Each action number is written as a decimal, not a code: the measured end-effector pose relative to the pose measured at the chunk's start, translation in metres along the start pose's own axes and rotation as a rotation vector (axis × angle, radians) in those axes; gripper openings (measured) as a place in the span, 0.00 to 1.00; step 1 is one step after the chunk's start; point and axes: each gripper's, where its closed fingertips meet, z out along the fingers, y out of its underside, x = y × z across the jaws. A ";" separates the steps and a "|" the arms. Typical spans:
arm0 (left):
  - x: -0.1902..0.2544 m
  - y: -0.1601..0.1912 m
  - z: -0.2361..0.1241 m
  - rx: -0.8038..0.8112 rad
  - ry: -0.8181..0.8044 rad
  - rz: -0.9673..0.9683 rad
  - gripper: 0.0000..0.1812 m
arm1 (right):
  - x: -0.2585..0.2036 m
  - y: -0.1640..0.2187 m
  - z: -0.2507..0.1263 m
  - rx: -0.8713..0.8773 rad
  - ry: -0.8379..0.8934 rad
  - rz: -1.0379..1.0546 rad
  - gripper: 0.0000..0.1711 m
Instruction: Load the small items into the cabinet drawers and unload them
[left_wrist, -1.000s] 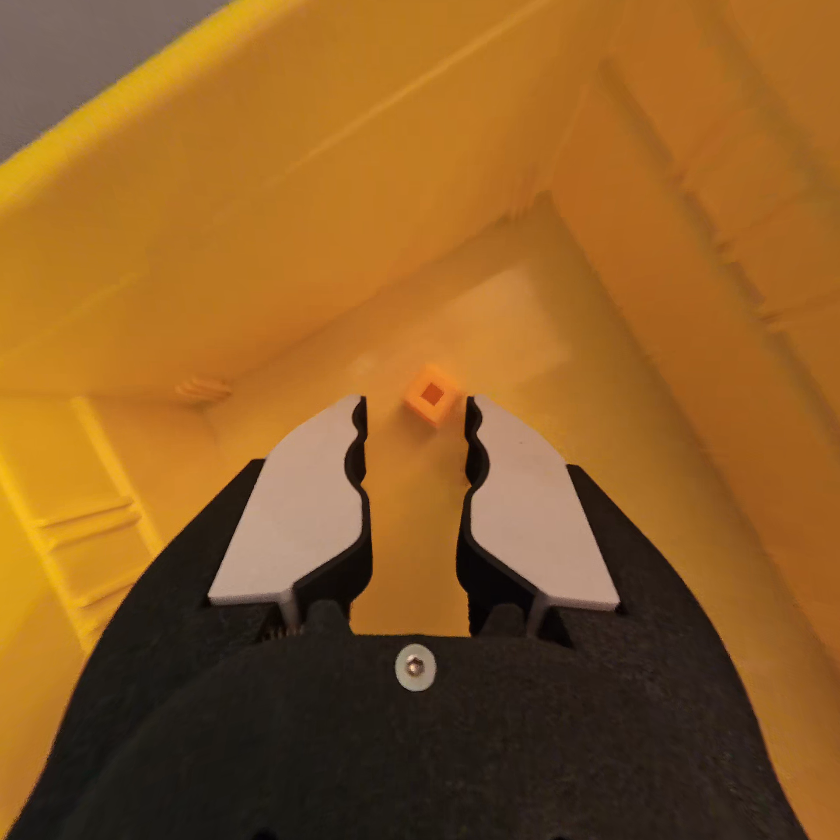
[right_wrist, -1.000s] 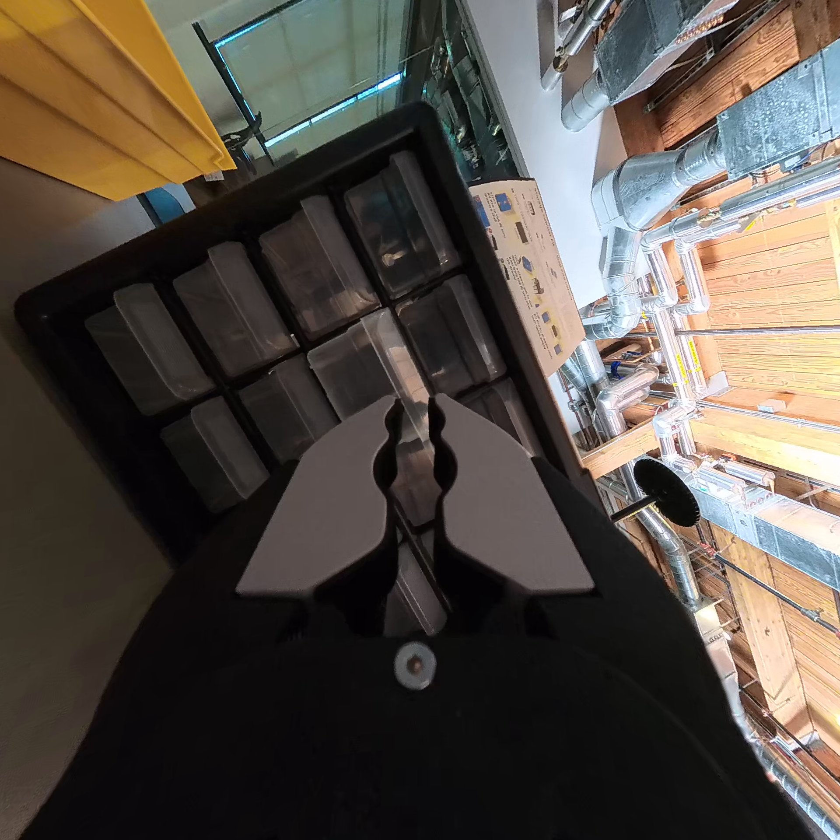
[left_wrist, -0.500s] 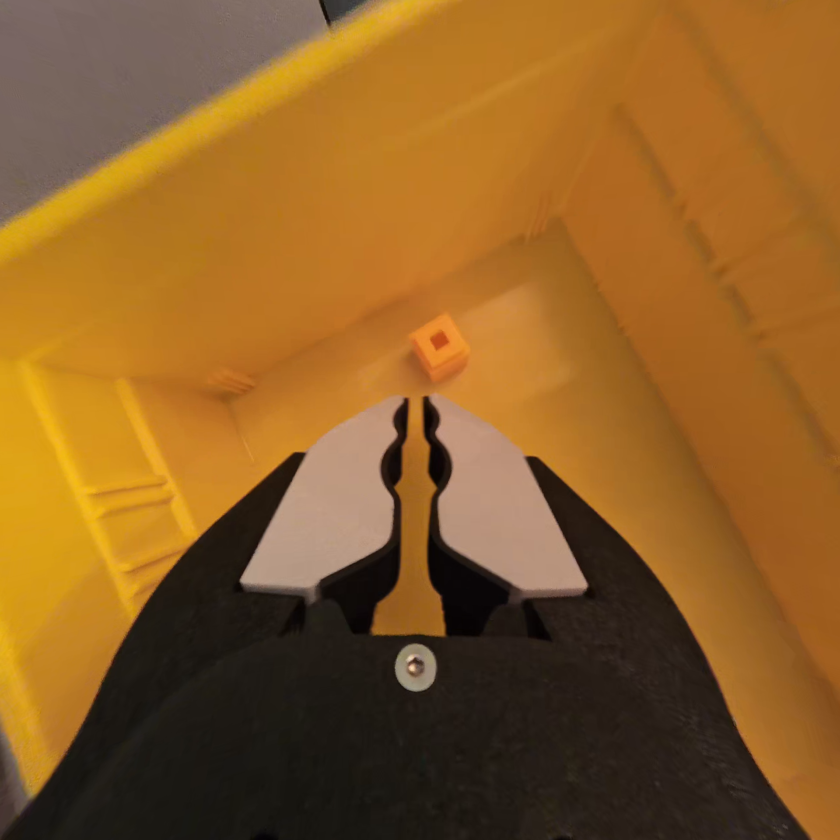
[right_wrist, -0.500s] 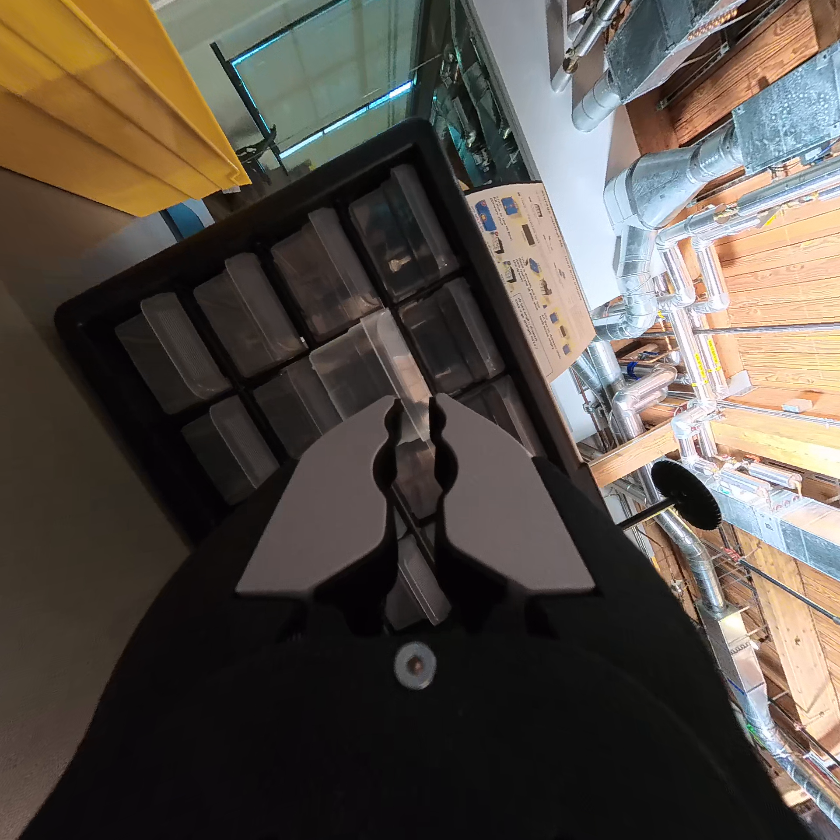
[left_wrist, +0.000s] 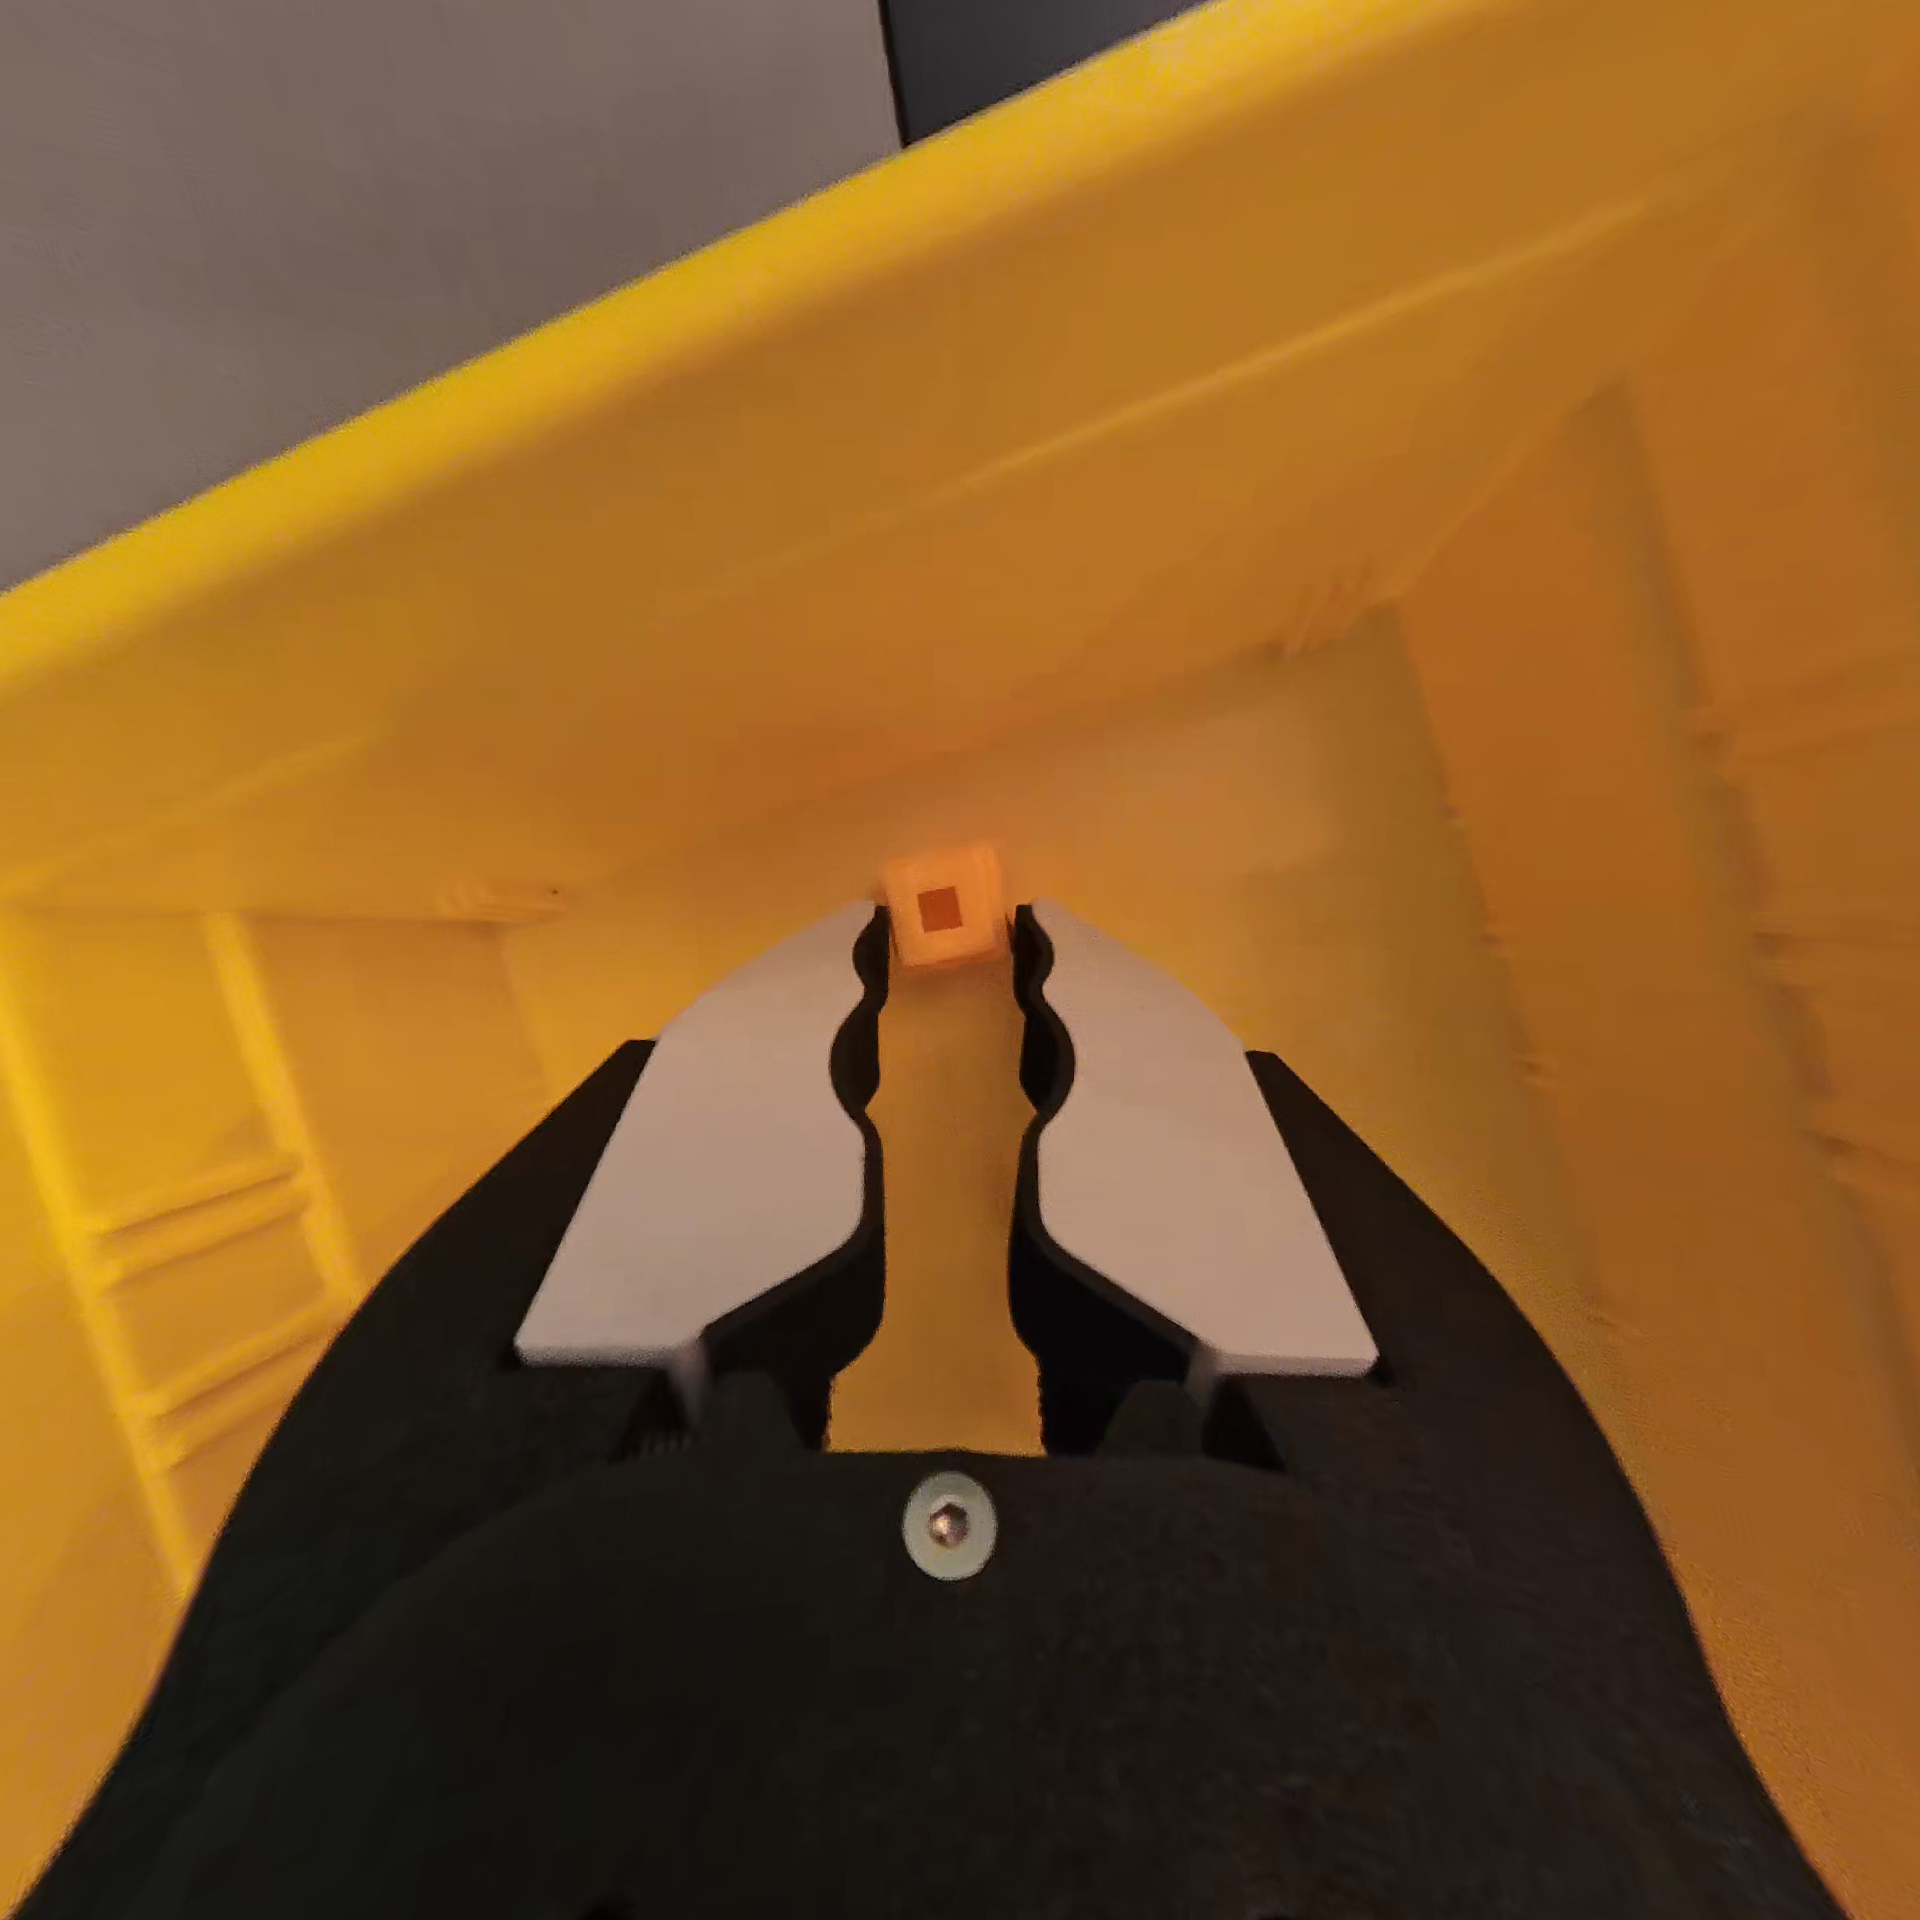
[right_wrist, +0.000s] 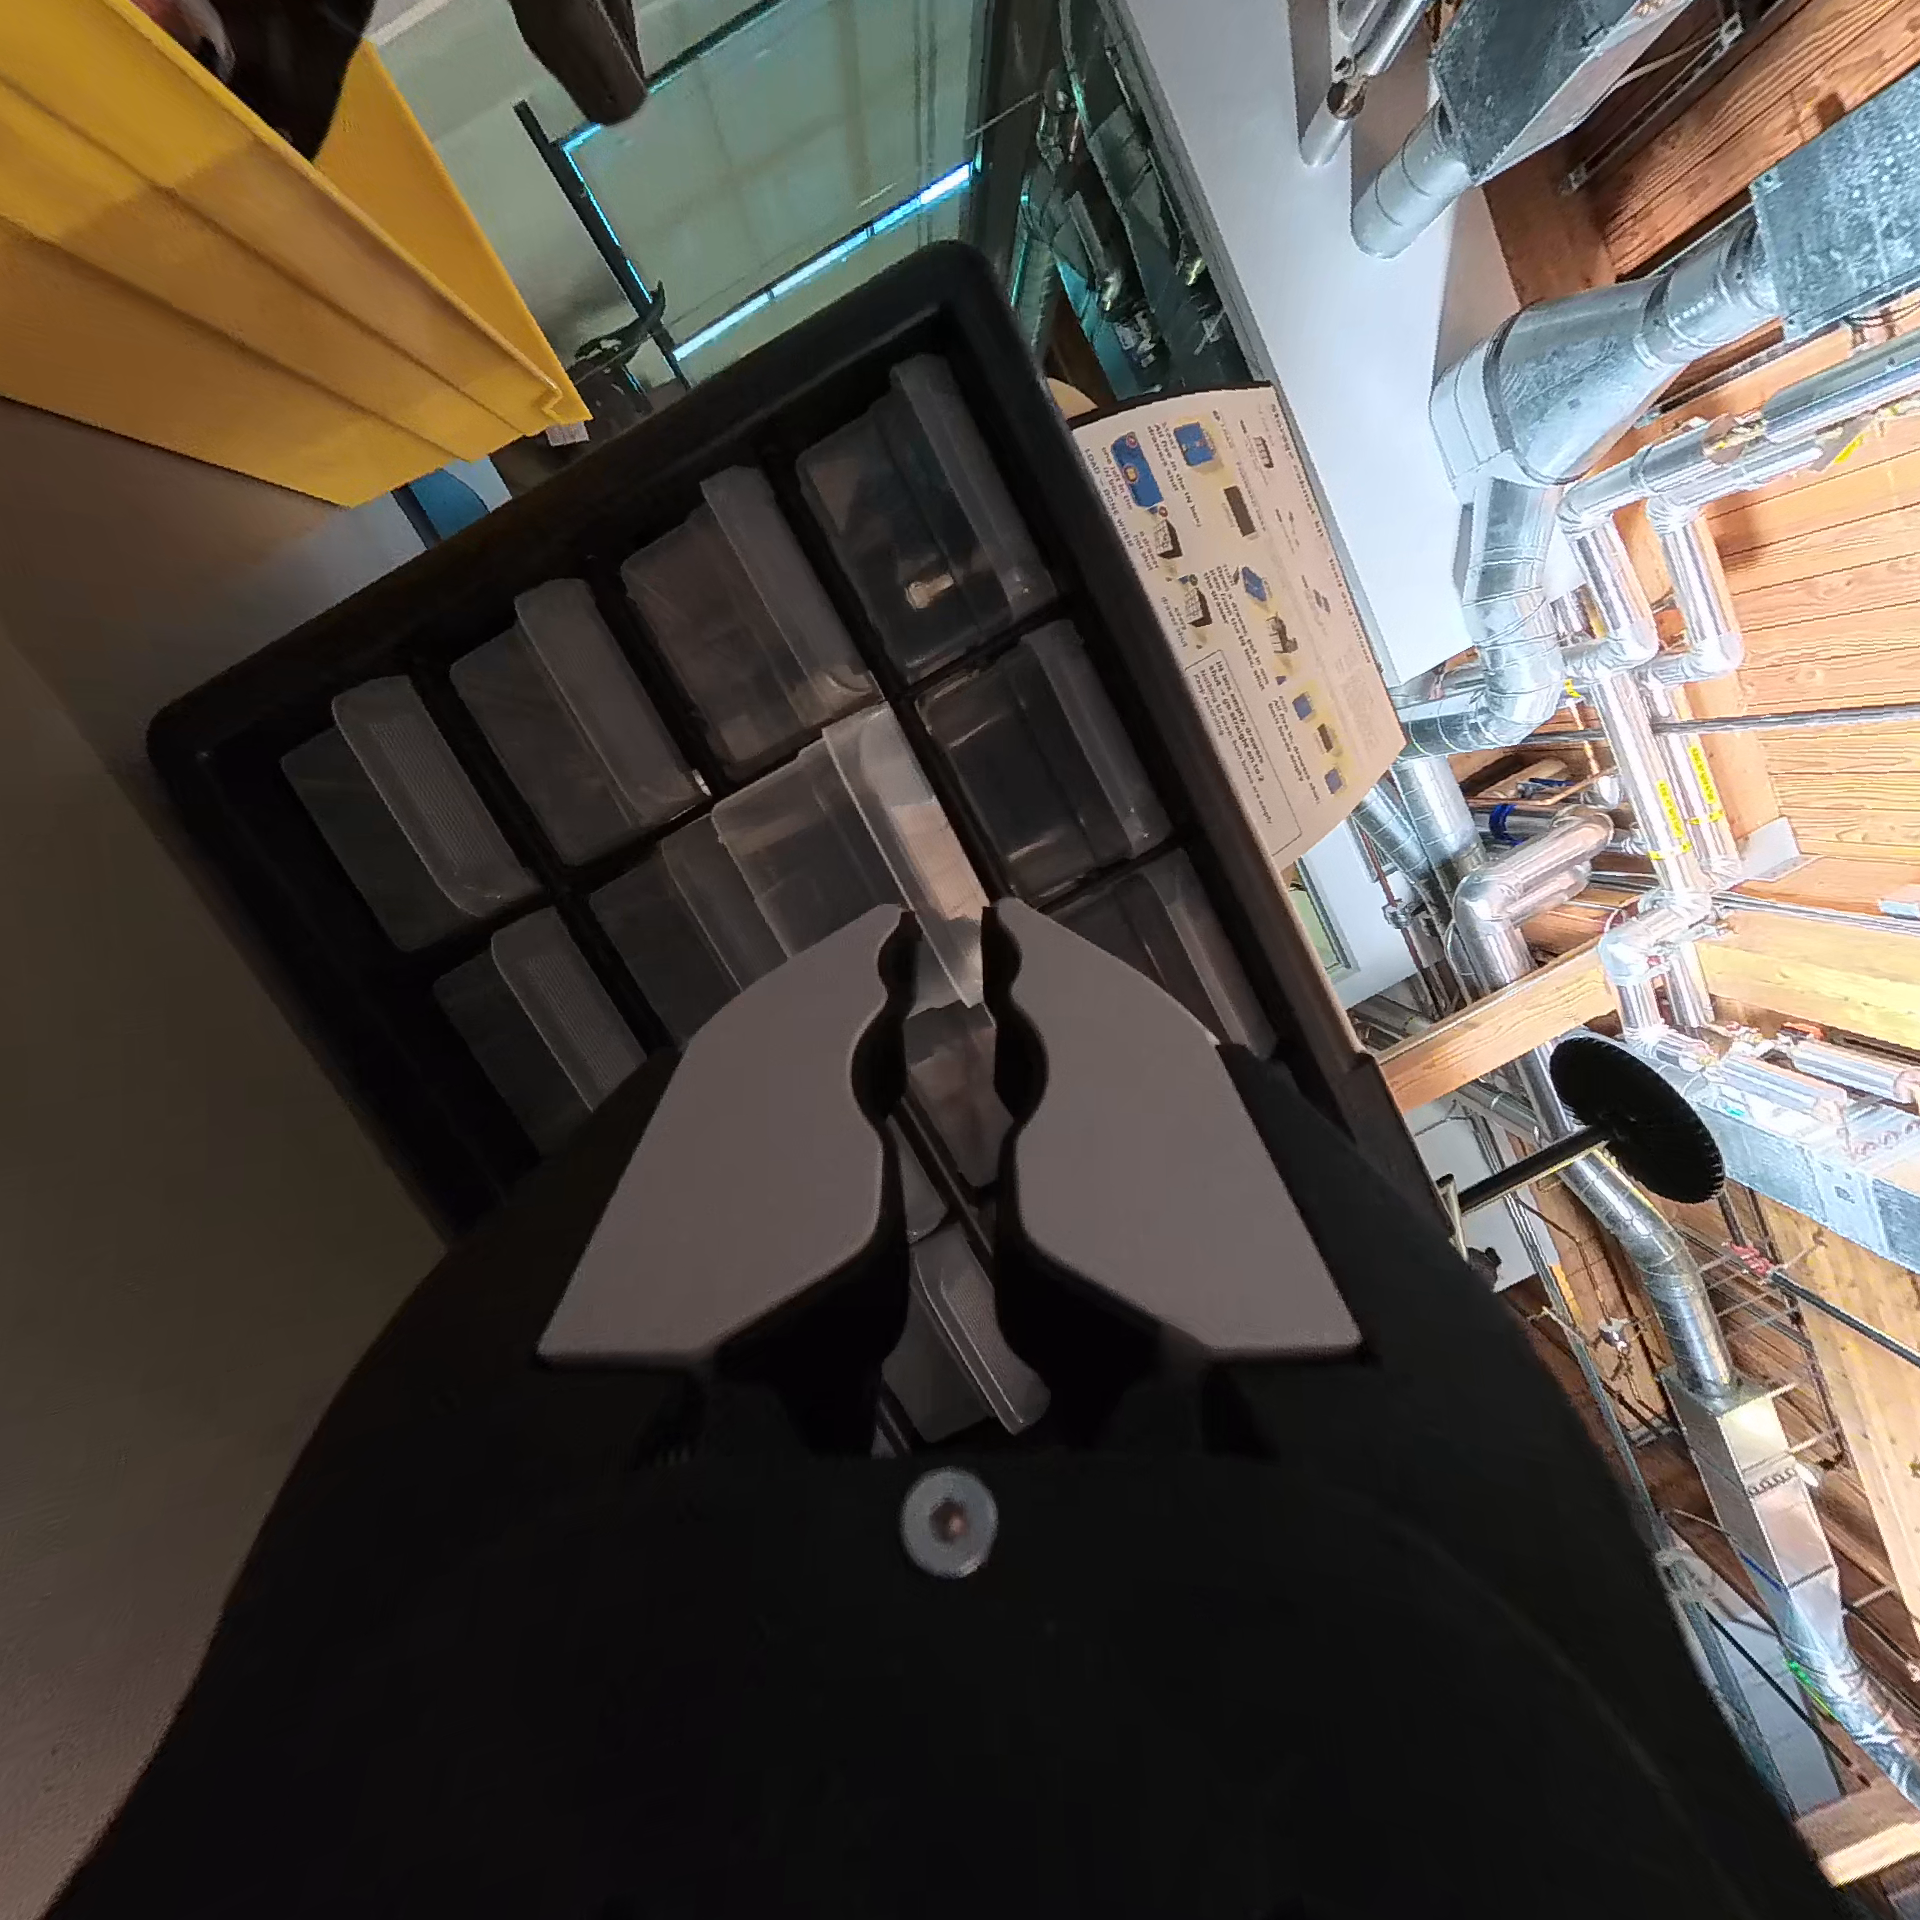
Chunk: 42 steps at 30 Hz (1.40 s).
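In the left wrist view, a small orange cube (left_wrist: 940, 912) with a darker square on its top face lies on the floor of a yellow bin (left_wrist: 935, 468). My left gripper (left_wrist: 945, 920) reaches down into the bin and is part open. The cube stands between its fingertips, and a thin gap shows at the right pad. In the right wrist view, my right gripper (right_wrist: 948, 930) is shut on the clear handle lip of a drawer (right_wrist: 821, 831). That drawer sticks out a little from the black cabinet (right_wrist: 1091, 499).
The cabinet holds several other clear drawers, all pushed in. A printed cardboard sheet (right_wrist: 1247, 582) leans by the cabinet's side. The yellow bin (right_wrist: 260, 312) stands beside the cabinet on a grey table (right_wrist: 156, 1039). The bin's walls close in around my left gripper. My hands' fingertips stand some 40 centimeters from each other.
My left jaws came together on air short of the cube, then opened again and moved forward until the cube stood between the tips. My right gripper has kept its hold on the drawer handle.
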 end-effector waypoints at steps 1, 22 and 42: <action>0.001 0.001 -0.001 0.002 0.021 -0.007 0.12 | 0.000 0.000 0.000 0.001 -0.002 0.002 0.07; 0.220 -0.021 -0.295 0.579 0.776 0.508 0.12 | -0.001 0.001 -0.006 -0.001 0.019 -0.065 0.14; 0.298 0.014 -0.219 0.143 0.543 0.974 0.12 | 0.003 -0.012 -0.027 0.057 0.030 -0.066 0.08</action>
